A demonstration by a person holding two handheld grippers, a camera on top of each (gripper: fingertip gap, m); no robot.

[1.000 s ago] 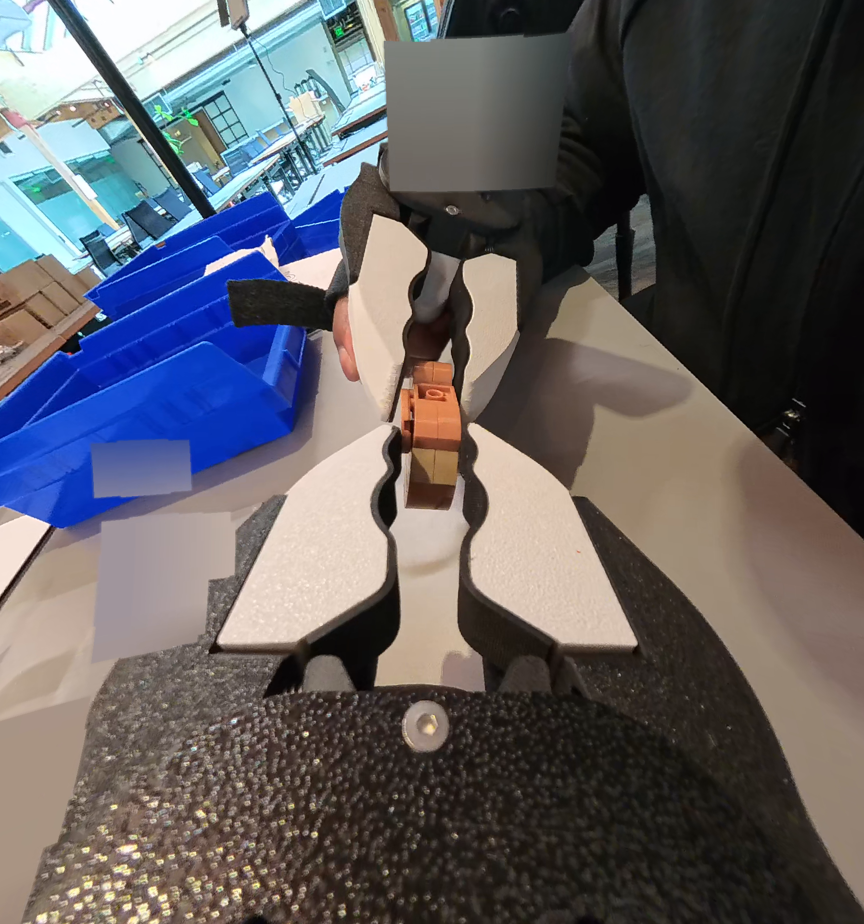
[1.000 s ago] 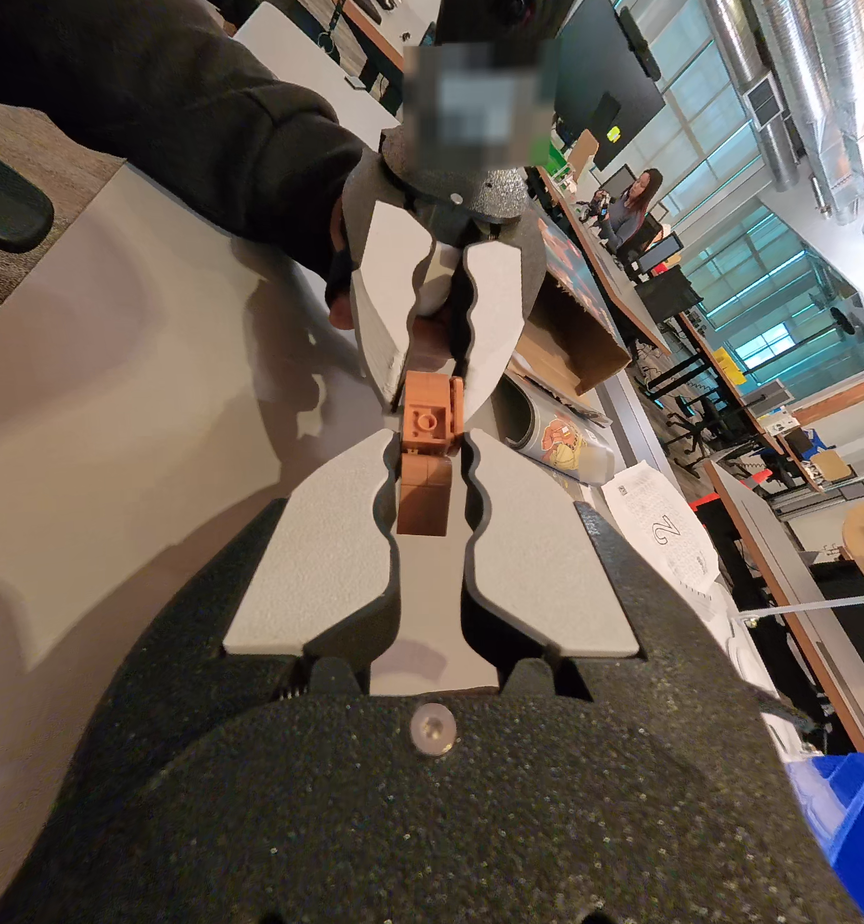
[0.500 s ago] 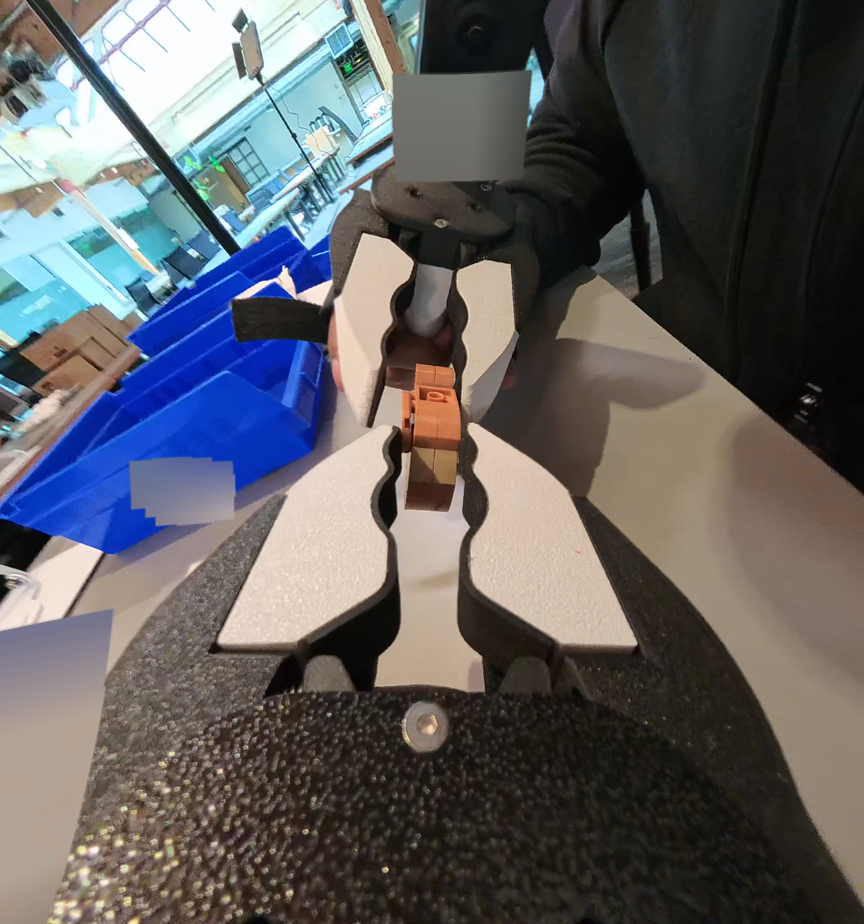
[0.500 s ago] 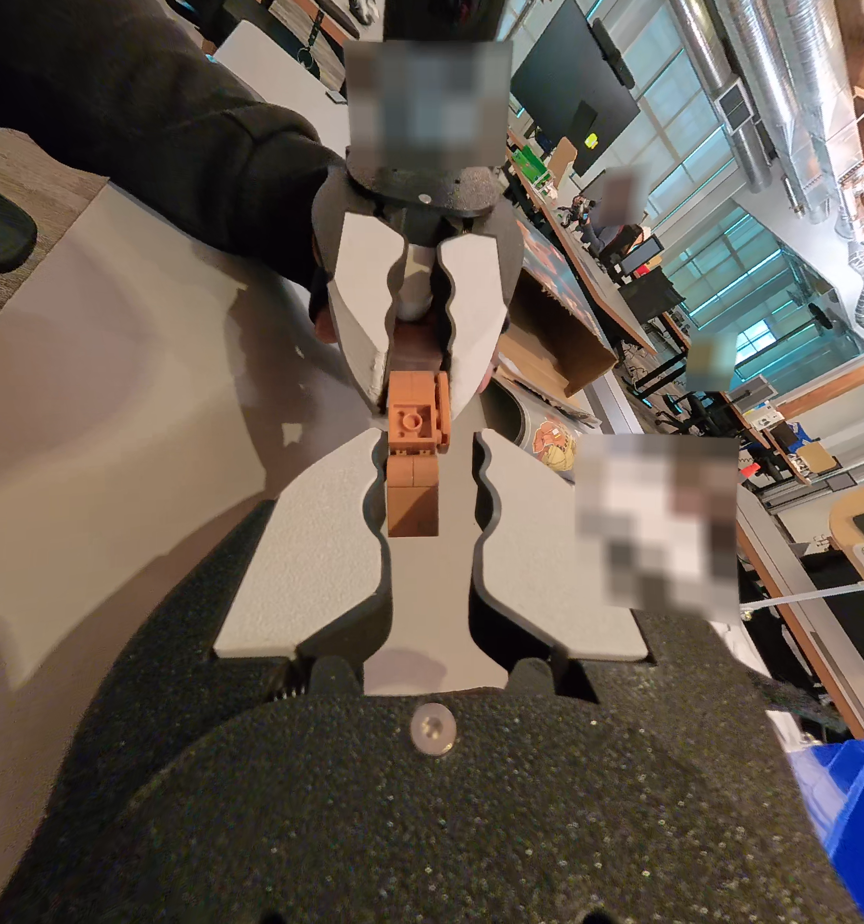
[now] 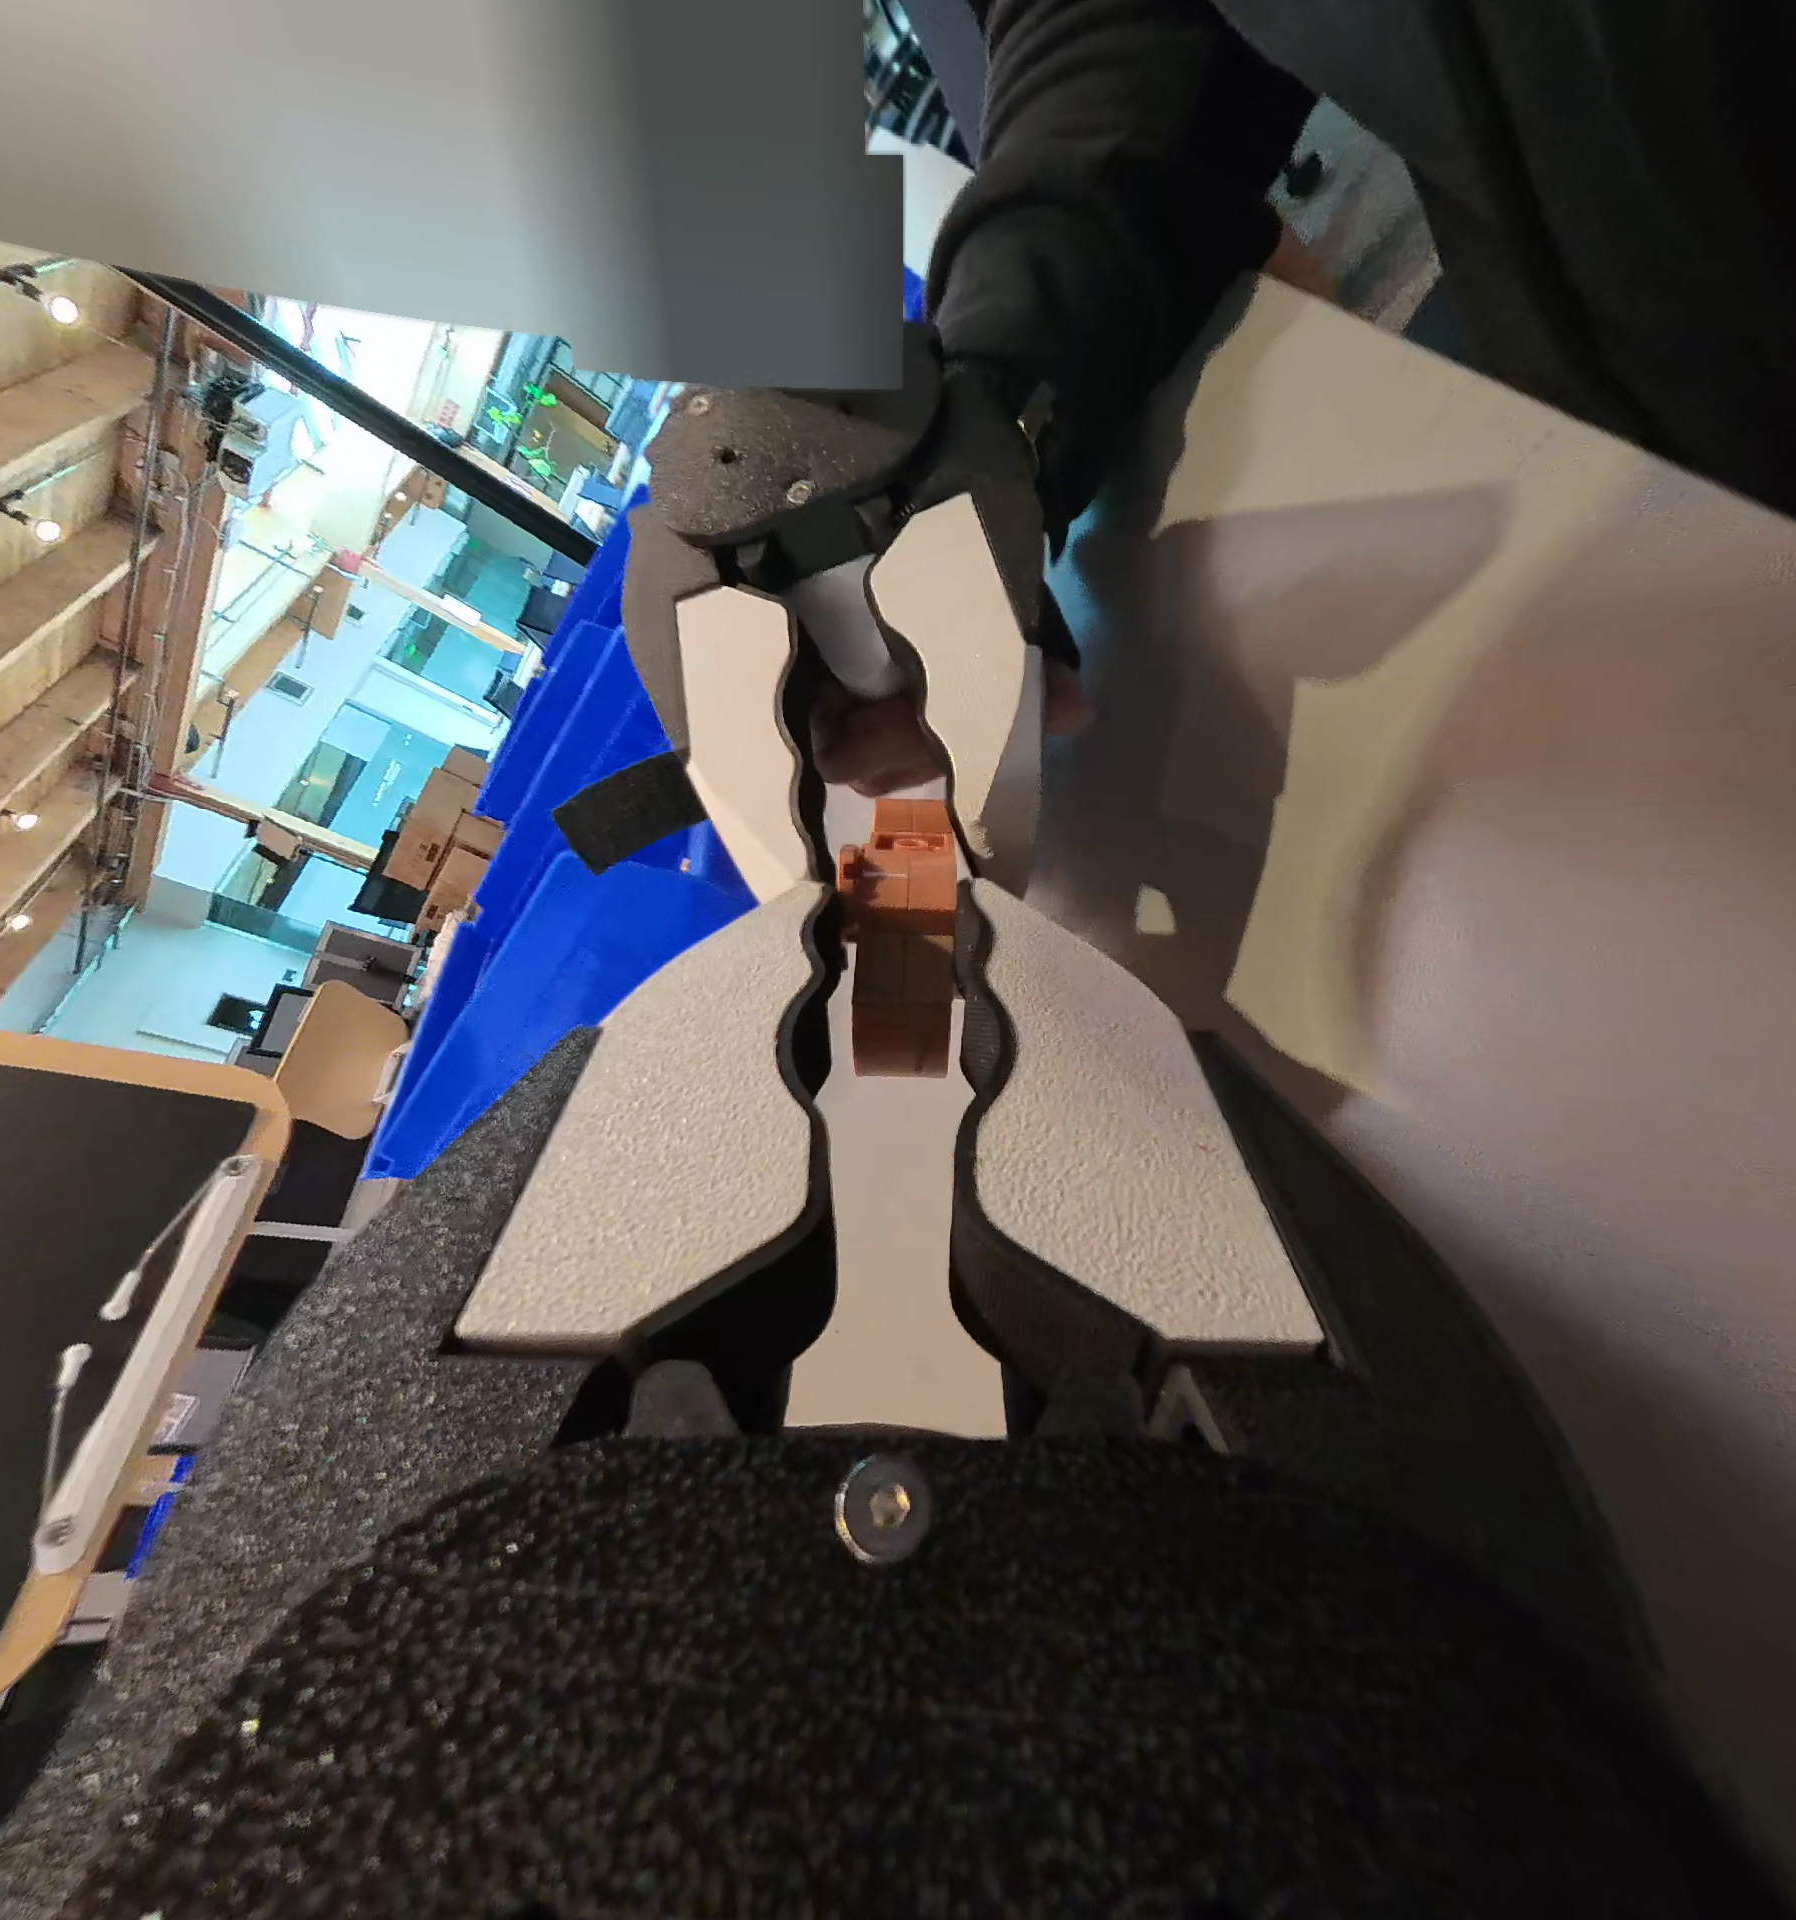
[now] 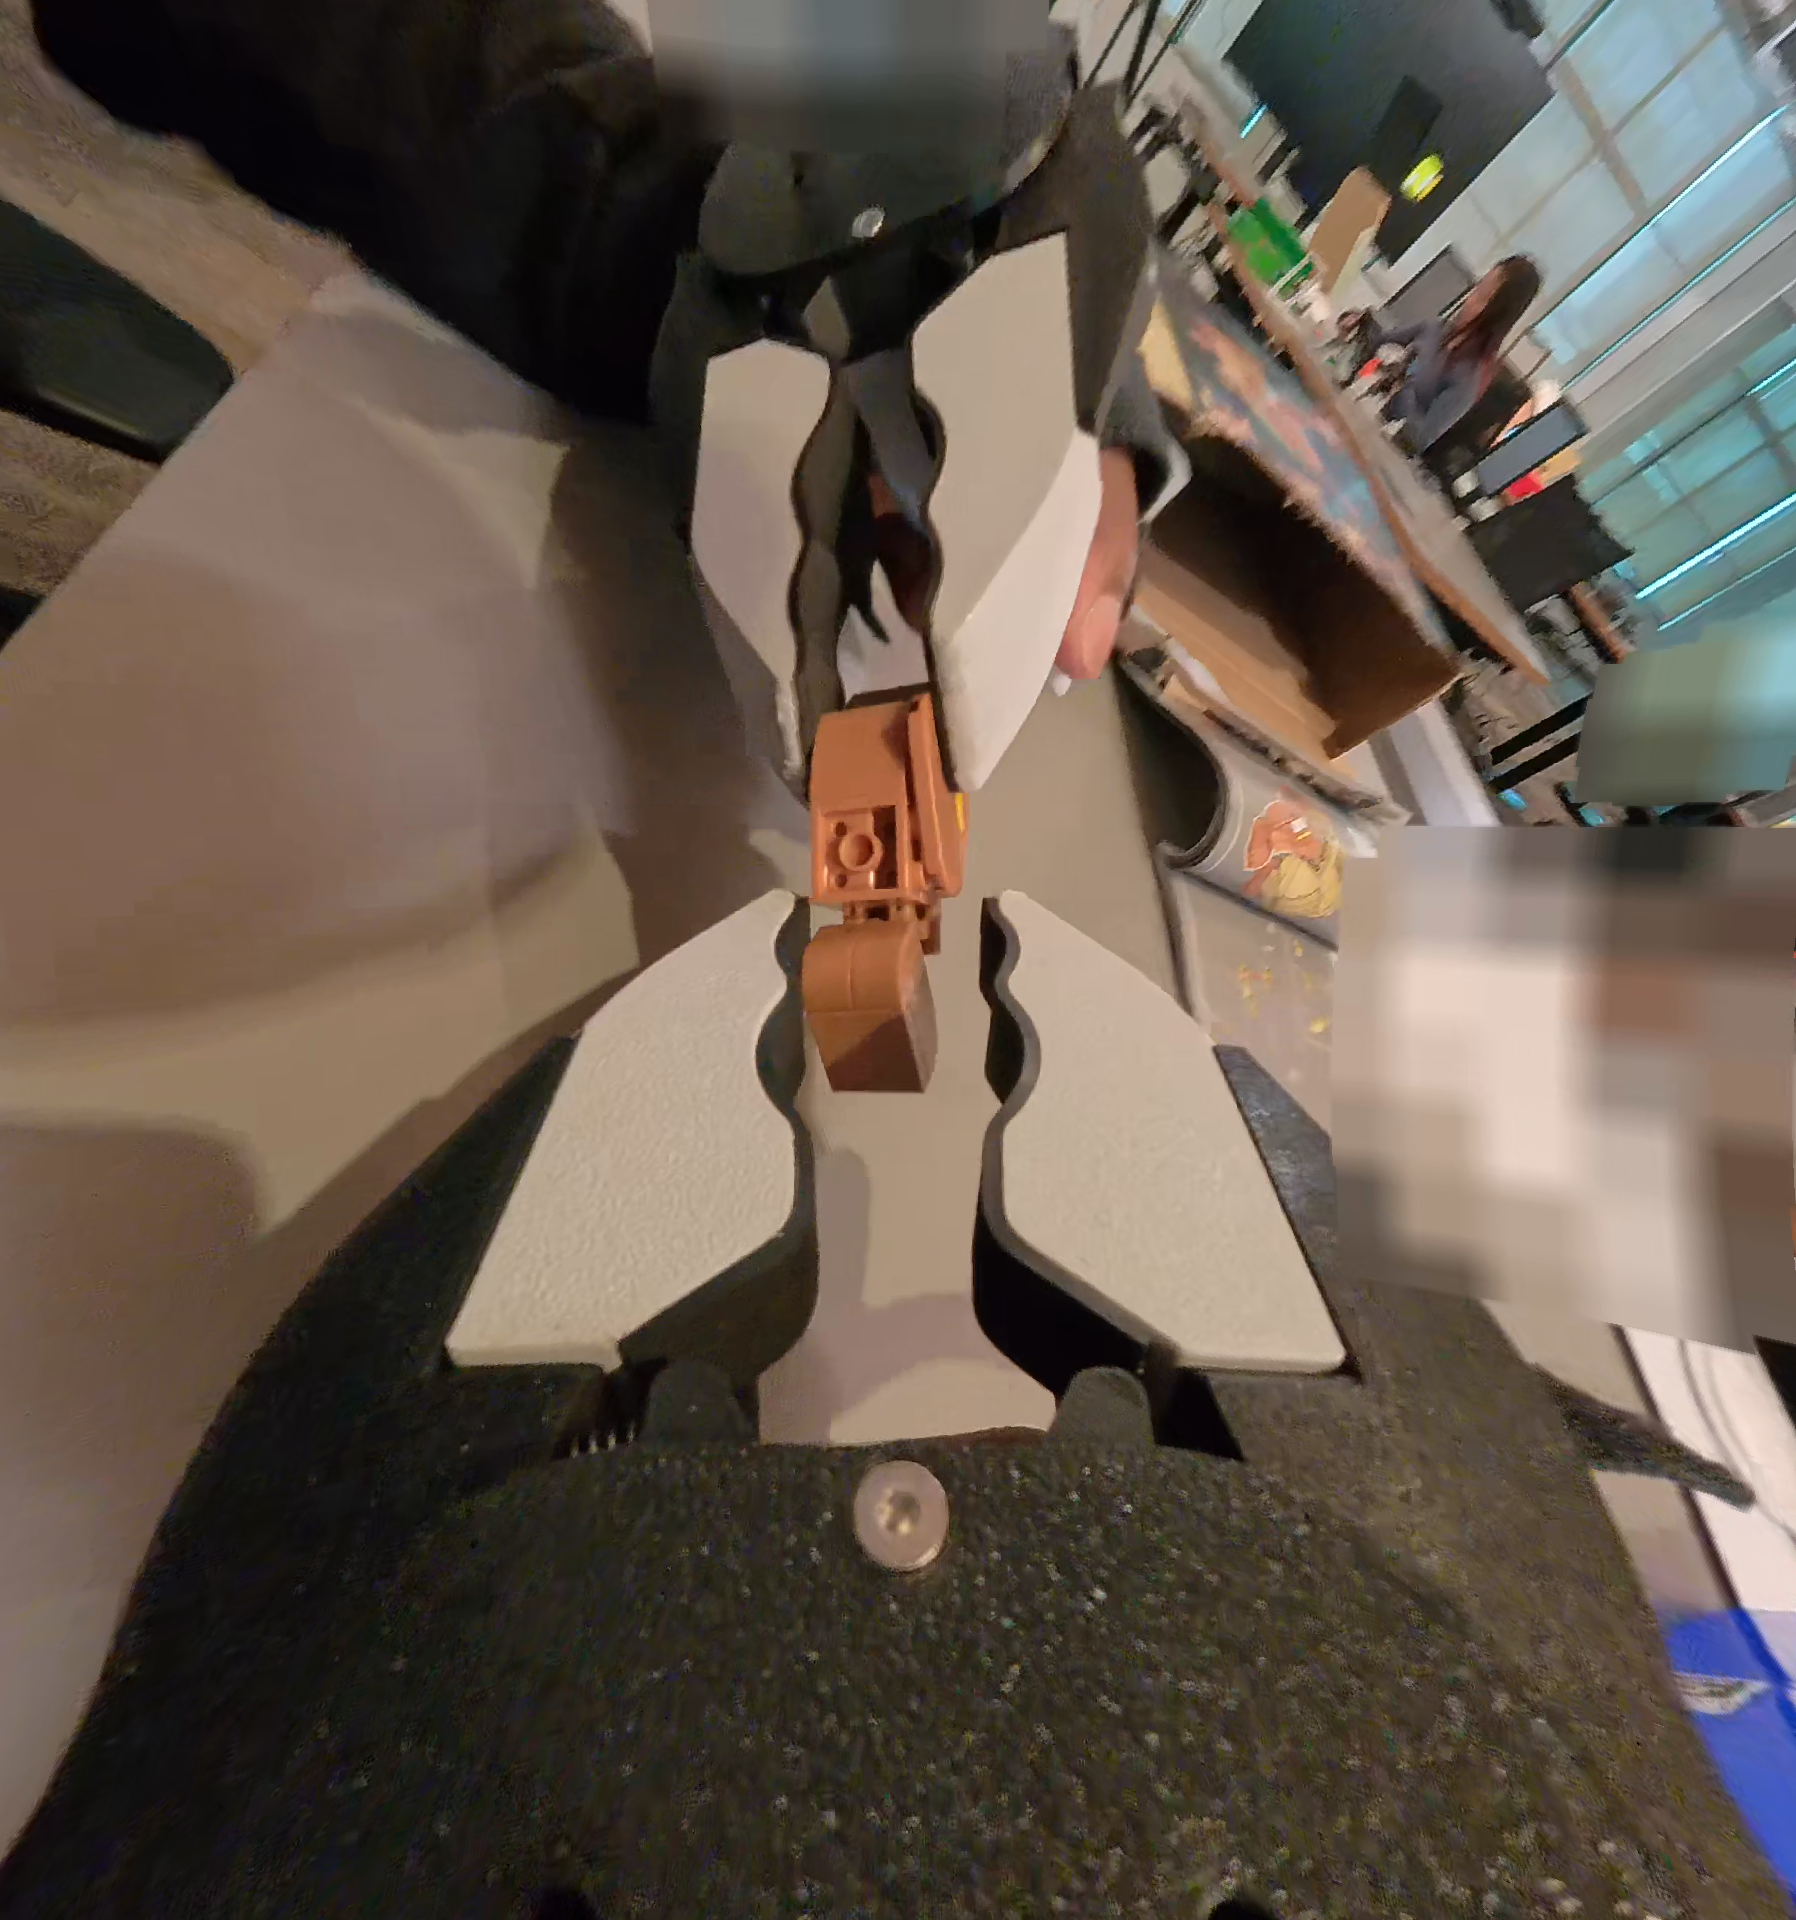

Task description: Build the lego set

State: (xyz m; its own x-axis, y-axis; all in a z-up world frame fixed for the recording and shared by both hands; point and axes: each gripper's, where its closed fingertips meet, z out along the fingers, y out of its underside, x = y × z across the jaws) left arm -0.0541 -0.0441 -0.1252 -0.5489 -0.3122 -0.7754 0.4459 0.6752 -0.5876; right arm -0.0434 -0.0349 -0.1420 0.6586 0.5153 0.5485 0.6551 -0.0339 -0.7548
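L gripper [image 5: 894,904] was pinching a brown brick build [image 5: 899,977] at its fingertips, both pads pressed on the sides, w/ the build's near end poking back btwn the fingers. R wrist view backed this up: the L gripper [image 6: 878,748], seen opposite, had the far end of the build [image 6: 863,831] clamped btwn its tips. R gripper [image 6: 889,914] was spread. The build's rounded dark-brown end sat btwn its fingers, w/ a clear gap to the R pad [image 6: 1003,966]. It lay close against the other pad, but contact couldn't be told. In the L view the R gripper [image 5: 889,821] faced the L one tip to tip, its fingers loosely either side of the build's far end. The build was held up in the air above a white table [image 5: 1496,831], btwn the two grippers. Blue bins [image 5: 561,935] stood on the table's far side in the L view. In the R view a cardboard box [image 6: 1289,623] sat beyond the table edge, and a printed mat [image 6: 1278,852] lay near it. A dark sleeve [image 5: 1081,208] led down to the R gripper, and a hand [image 6: 1091,613] wrapped the L one.
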